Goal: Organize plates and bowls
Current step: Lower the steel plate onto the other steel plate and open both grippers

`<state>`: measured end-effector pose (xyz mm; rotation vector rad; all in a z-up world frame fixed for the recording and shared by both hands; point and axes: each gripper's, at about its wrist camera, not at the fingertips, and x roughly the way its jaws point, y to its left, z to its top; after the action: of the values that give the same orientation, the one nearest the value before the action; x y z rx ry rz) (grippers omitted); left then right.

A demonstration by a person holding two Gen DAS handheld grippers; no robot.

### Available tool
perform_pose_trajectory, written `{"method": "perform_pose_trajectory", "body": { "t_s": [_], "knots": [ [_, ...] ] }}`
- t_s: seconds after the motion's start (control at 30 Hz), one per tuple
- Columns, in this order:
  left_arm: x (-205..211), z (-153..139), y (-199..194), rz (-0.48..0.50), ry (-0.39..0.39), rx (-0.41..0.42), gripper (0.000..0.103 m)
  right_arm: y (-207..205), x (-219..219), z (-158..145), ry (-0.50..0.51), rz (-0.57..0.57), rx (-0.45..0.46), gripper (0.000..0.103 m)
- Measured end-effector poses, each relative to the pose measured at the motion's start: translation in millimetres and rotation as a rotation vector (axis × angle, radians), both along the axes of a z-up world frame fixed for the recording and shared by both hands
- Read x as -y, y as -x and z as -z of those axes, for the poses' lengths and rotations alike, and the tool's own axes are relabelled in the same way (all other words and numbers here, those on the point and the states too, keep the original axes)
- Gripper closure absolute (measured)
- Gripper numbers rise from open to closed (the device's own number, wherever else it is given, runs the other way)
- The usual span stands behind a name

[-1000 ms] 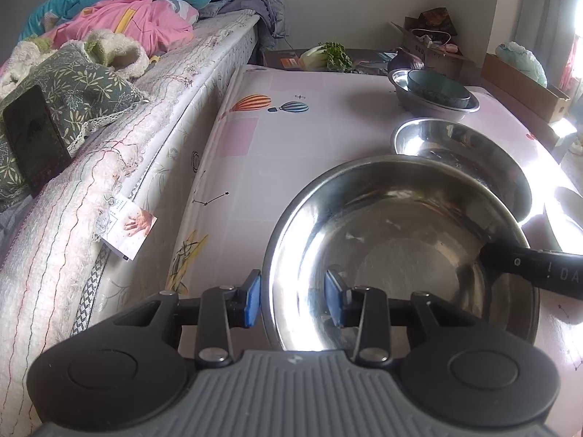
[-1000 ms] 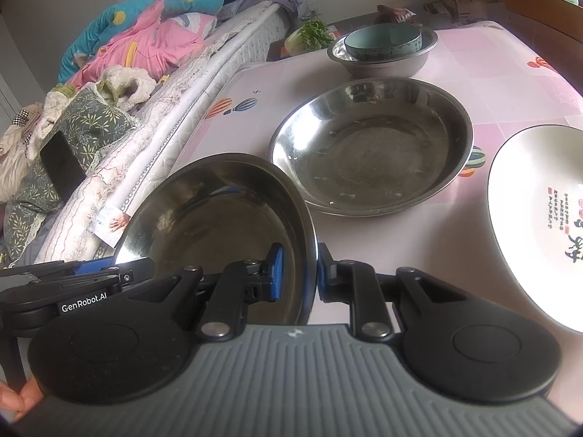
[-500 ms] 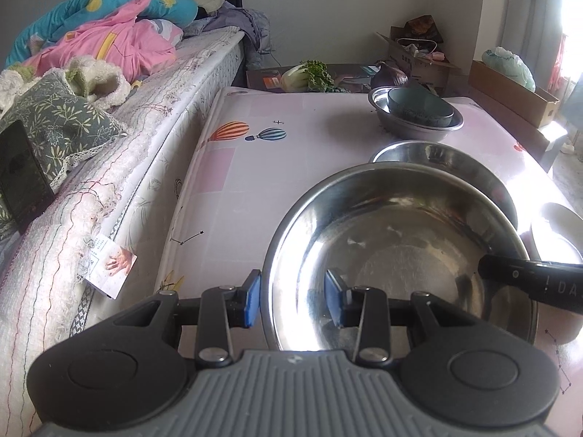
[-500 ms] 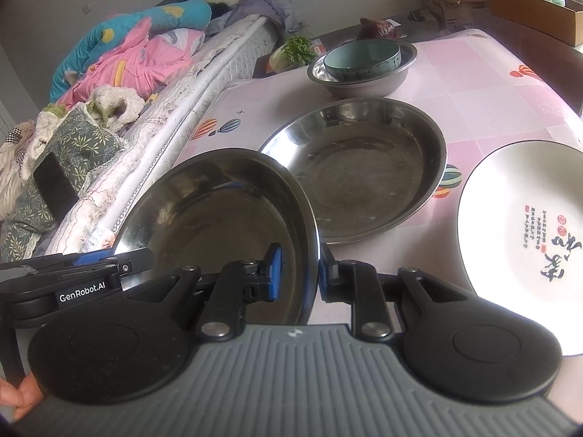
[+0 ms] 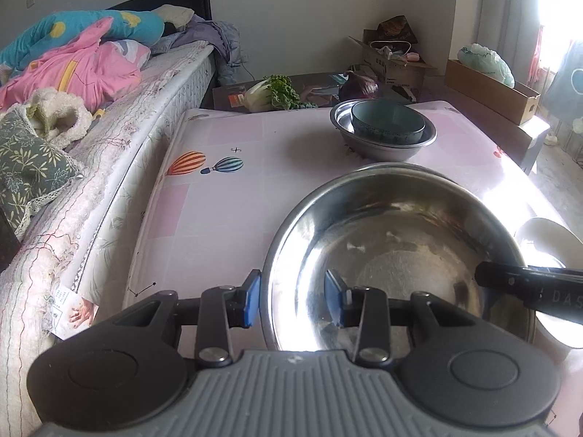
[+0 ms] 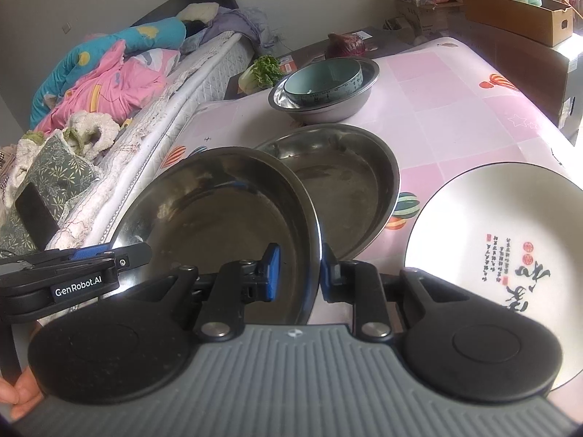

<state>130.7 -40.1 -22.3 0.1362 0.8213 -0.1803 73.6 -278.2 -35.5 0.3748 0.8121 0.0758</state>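
Steel plate (image 6: 218, 211) rides above the table (image 6: 455, 94), both grippers, left (image 5: 291, 296) and right (image 6: 298, 273), straddling its rim, poised over its twin (image 6: 349, 182); far bowls (image 6: 320, 83) nested, white plate (image 6: 503, 247) waiting right.

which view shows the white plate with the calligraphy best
The right wrist view: the white plate fills the right side, with its dark rim and its red and black calligraphy readable. The left wrist view shows only a bright, glare-washed sliver of it behind the held steel bowl, with no writing visible.
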Motion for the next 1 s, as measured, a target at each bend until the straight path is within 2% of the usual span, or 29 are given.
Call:
{"method": "perform_pose_trajectory", "body": {
  "t_s": [0.3,0.63,0.8,1.0],
  "knots": [
    [36.6,13.3,-44.6,0.054,0.016,-0.060,0.066,-34.4,31.1,9.0,0.048,0.048,-0.039,0.075],
    [45.7,17.0,-47.8,0.063,0.001,-0.039,0.061,-53.3,42.8,10.8,0.055,0.074,-0.018,0.067],
    [43.1,10.0,-35.8,0.054,0.008,-0.015,0.061,-47.7,46.0,2.7,0.070,0.093,0.021,0.063],
    [47.9,-1.4,-11.5,0.109,0.050,-0.006,0.058,-8.8,79.0,-13.2,0.007,0.155,0.105,0.061]
  ]
}}
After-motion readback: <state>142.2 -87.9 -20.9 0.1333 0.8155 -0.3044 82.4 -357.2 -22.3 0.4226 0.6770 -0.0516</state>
